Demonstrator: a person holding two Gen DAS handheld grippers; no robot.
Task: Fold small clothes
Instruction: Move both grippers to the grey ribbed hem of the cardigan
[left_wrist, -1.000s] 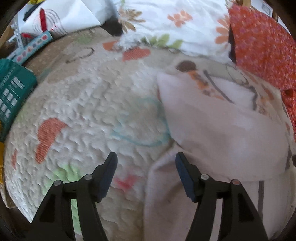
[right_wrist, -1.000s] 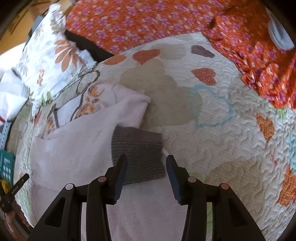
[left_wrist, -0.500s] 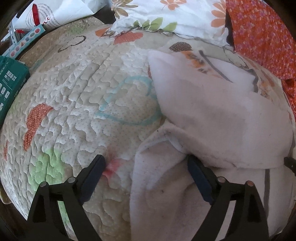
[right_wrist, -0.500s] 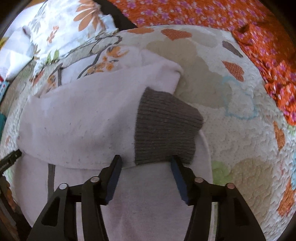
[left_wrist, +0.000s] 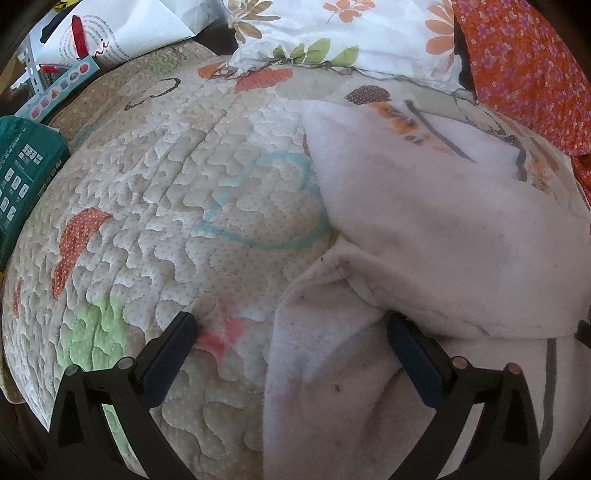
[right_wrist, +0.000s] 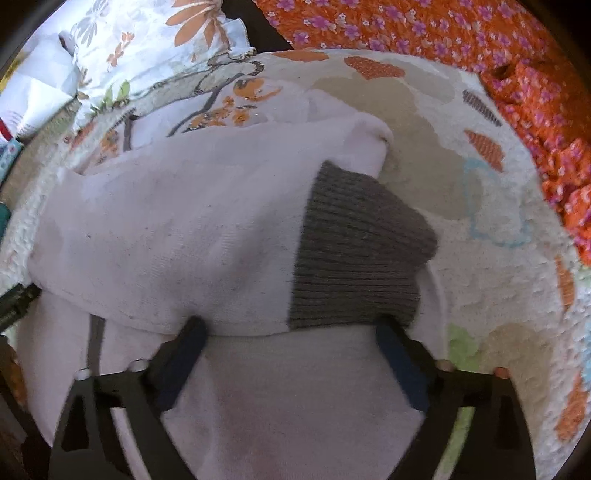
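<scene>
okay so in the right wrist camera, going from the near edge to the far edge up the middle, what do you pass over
Open right tool → white garment → folded-over sleeve with its grey ribbed cuff → heart-print quilt → orange flowered fabric.

Bed with quilted cover (left_wrist: 155, 229). A white garment (right_wrist: 177, 236) lies on it. A floral pillow (left_wrist: 354, 33) and orange cloth (right_wrist: 461, 40) lie beyond.

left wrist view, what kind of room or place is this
Most likely a bedroom, with the folding done on a bed. The white garment lies on a quilted bedspread printed with hearts, a floral pillow sits at the far edge, and an orange flowered sheet lies beside it.
</scene>
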